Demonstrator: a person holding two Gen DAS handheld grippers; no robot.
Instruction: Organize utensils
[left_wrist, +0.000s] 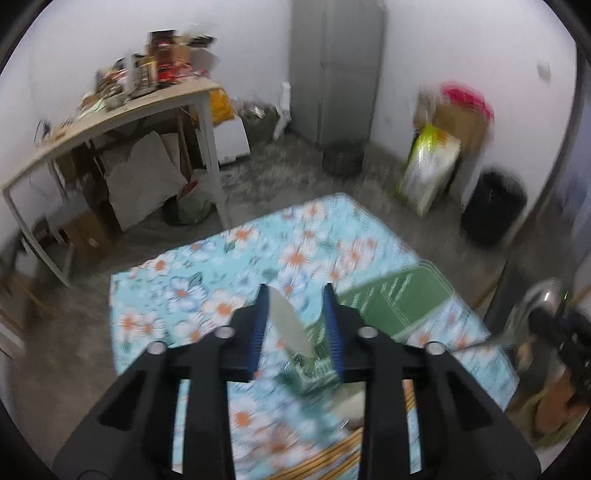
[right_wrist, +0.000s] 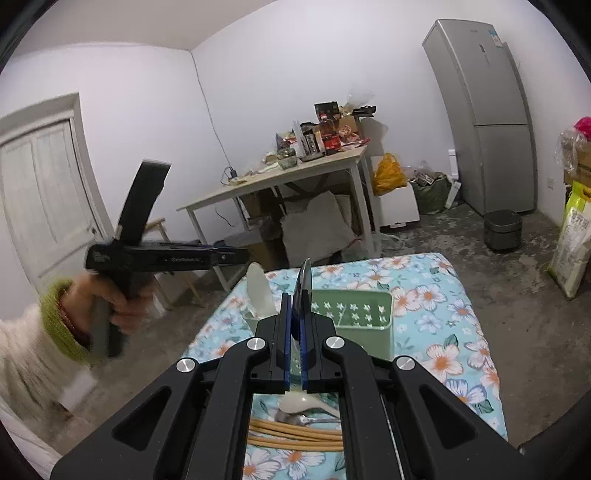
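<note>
A green slotted utensil holder stands on the floral tablecloth. A white spoon stands upright in its left end. In the left wrist view that white spoon shows between the fingers of my left gripper, which is open, and its pads do not press on it. A hand holds the left gripper just left of and above the spoon's top. My right gripper is shut on a metal spoon, held edge-on above the holder; the left wrist view shows the metal spoon at the right.
A white ceramic spoon, another metal spoon and bamboo chopsticks lie on the cloth beneath my right gripper. Beyond the table are a cluttered side table, a fridge, a dark pot and sacks.
</note>
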